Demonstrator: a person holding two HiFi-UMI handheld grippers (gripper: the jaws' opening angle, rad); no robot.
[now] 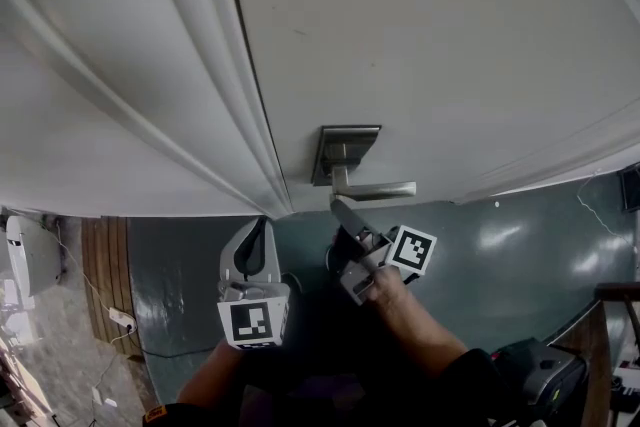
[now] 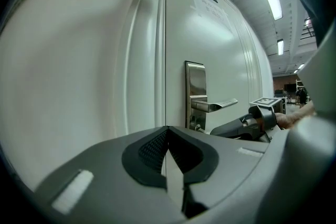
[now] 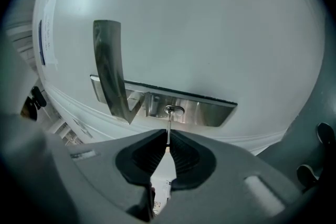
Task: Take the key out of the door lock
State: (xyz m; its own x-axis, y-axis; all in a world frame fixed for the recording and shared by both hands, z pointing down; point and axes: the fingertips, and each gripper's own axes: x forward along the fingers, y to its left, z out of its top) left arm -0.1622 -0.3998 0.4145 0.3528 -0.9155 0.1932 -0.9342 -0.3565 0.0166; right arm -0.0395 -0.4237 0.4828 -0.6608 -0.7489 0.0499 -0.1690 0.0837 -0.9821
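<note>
A white door carries a steel lock plate (image 1: 345, 150) (image 3: 207, 111) with a lever handle (image 1: 378, 189) (image 3: 107, 68) (image 2: 218, 105). In the right gripper view a thin key (image 3: 168, 132) runs from the keyhole (image 3: 172, 109) straight into my right gripper (image 3: 167, 148), which is shut on it. In the head view that gripper (image 1: 342, 211) points up just under the handle. My left gripper (image 1: 262, 233) (image 2: 168, 162) hangs to the left by the door's edge, shut on nothing, apart from the lock.
The door frame's white moulding (image 1: 150, 115) runs along the left. Below is a grey-green floor (image 1: 520, 255), with wooden planks (image 1: 105, 265) and a power strip (image 1: 122, 318) at the left. A dark object (image 1: 545, 375) sits at the bottom right.
</note>
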